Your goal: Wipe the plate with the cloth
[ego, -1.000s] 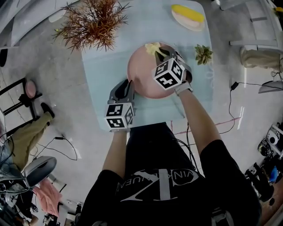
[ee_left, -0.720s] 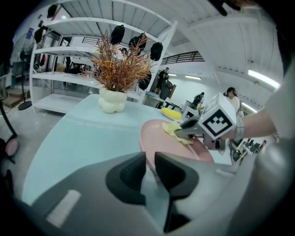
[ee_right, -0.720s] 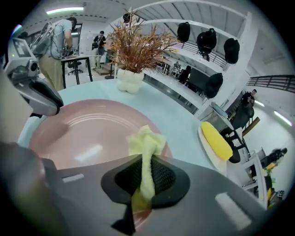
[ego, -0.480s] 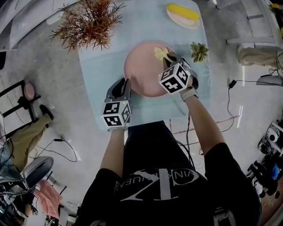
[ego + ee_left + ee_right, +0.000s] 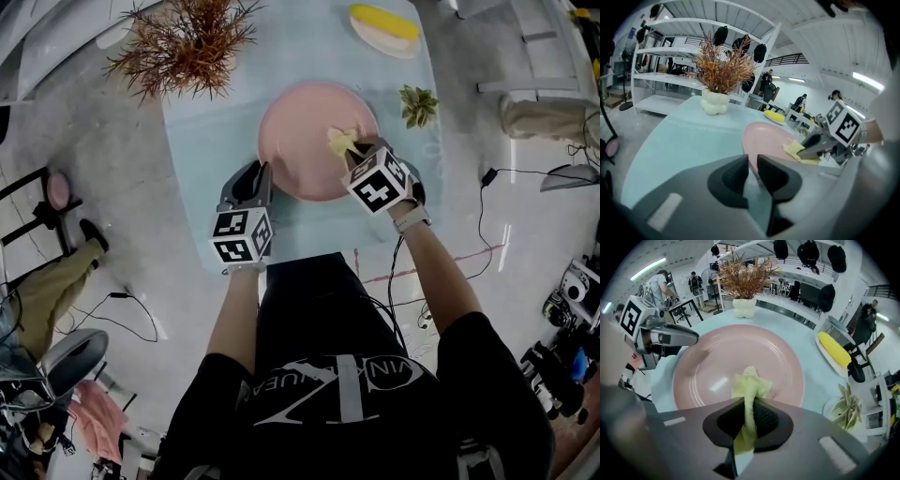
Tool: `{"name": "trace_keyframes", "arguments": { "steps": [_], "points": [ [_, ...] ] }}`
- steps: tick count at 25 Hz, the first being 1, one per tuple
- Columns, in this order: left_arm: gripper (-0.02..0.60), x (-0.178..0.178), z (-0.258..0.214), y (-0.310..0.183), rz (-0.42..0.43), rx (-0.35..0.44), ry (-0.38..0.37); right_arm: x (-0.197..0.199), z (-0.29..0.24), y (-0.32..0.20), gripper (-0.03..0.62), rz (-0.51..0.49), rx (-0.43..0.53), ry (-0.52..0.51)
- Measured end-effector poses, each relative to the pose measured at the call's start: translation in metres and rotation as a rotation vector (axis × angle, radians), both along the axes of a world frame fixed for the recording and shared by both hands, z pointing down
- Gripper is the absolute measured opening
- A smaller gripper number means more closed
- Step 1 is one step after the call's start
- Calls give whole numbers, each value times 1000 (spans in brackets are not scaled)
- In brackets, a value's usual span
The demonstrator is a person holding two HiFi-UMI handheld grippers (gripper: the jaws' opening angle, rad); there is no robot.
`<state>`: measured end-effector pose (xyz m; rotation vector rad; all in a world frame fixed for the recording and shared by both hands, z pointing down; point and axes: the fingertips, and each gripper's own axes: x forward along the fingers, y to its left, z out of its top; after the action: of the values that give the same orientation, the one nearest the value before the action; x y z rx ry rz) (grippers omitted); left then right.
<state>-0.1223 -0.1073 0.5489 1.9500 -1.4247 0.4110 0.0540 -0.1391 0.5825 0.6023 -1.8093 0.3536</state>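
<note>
The right gripper has dragged the crumpled yellow cloth, clamped between its jaws, nearer across the round pink plate. The left gripper pinches the rim. Seemingly mid-wipe; the next sweep needs steady downward pressure.

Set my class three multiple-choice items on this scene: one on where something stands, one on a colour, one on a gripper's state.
1. In the head view, where does the small green plant stand relative to the plate?
A. To its left
B. To its right
C. On it

2. What colour is the plate?
A. White
B. Pink
C. Blue

3. What state is the right gripper in?
A. Open and empty
B. Shut on the plate's rim
C. Shut on the cloth

Answers:
1 B: the plant sits on the table past the plate's right edge.
2 B: its whole surface shows pink.
3 C: the yellow cloth is pinched between its fingers.
</note>
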Motion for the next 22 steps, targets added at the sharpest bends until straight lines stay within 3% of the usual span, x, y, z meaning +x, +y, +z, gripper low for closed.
{"name": "trace_keyframes", "arguments": {
  "steps": [3, 13, 18, 22],
  "points": [
    [0, 0, 0, 1, -4, -2, -1, -11, 1, 20, 35, -8, -63, -32],
    [0, 0, -1, 1, -24, -3, 8, -67, 0, 60, 35, -109, -128, -108],
    [0, 0, -1, 1, -26, -5, 13, -100, -1, 64, 38, -210, -85, -124],
    [0, -1, 0, 1, -25, -6, 12, -115, 0, 53, 40, -177, -63, -183]
  ]
}}
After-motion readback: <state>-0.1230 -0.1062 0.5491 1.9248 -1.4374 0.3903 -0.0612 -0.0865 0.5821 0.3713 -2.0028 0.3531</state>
